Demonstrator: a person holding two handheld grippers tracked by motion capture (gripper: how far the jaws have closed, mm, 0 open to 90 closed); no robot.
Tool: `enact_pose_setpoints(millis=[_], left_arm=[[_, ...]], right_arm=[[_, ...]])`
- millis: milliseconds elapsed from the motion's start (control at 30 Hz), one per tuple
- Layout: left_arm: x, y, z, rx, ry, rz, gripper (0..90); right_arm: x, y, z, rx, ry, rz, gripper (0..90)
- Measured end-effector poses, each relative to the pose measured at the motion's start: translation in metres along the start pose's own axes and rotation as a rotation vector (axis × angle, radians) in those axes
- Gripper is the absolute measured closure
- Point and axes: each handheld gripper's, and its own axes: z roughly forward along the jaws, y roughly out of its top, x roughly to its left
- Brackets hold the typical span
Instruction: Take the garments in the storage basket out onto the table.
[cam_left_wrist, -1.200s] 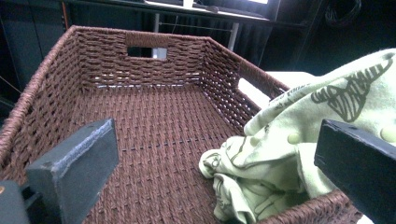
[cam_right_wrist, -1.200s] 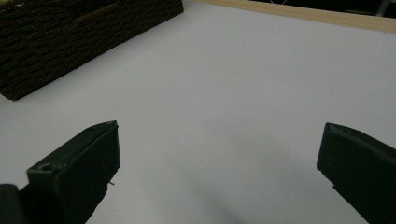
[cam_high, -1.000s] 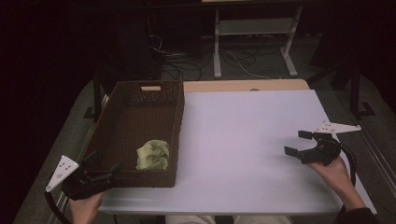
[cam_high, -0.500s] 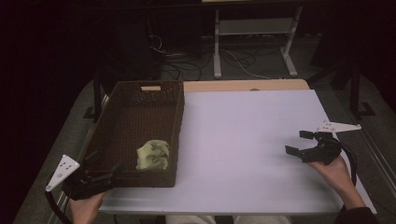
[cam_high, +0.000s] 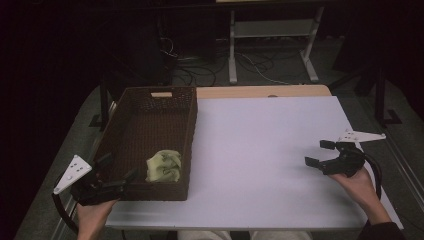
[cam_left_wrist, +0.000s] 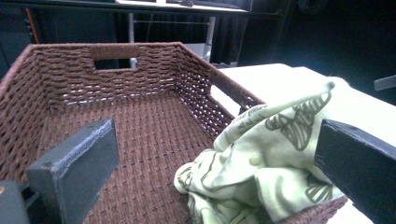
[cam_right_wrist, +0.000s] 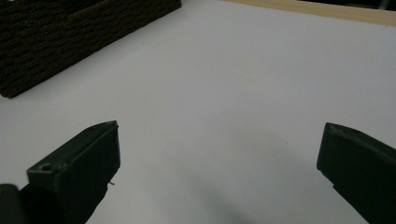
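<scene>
A dark brown wicker basket (cam_high: 150, 107) stands on the left part of the white table (cam_high: 260, 145). A crumpled pale green cloth with a printed pattern (cam_high: 163, 165) lies in its near right corner, bunched against the wall (cam_left_wrist: 266, 163). My left gripper (cam_high: 116, 170) hovers open over the basket's near left corner, its jaws wide apart and holding nothing. In the left gripper view the cloth lies just ahead of the right jaw. My right gripper (cam_high: 320, 152) is open low over the bare table at the right, empty.
The basket has handle slots in its end walls (cam_left_wrist: 112, 64). A wooden strip (cam_high: 260, 92) runs along the table's far edge. Beyond it, a white metal stand (cam_high: 272, 40) and cables lie on the dark floor. The basket's side wall (cam_right_wrist: 70, 32) shows far left of the right gripper.
My left gripper has drifted slightly back toward the table's near edge. The right gripper and the cloth have hardly moved.
</scene>
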Motion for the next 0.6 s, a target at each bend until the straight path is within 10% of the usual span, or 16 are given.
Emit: enact_pose_setpoints(millis=[600], left_arm=[[-0.016,0.023,0.013,0.002,-0.110,0.036,0.0]], right_arm=[[0.001,0.000,0.001,0.006,-0.003,-0.002,0.0]])
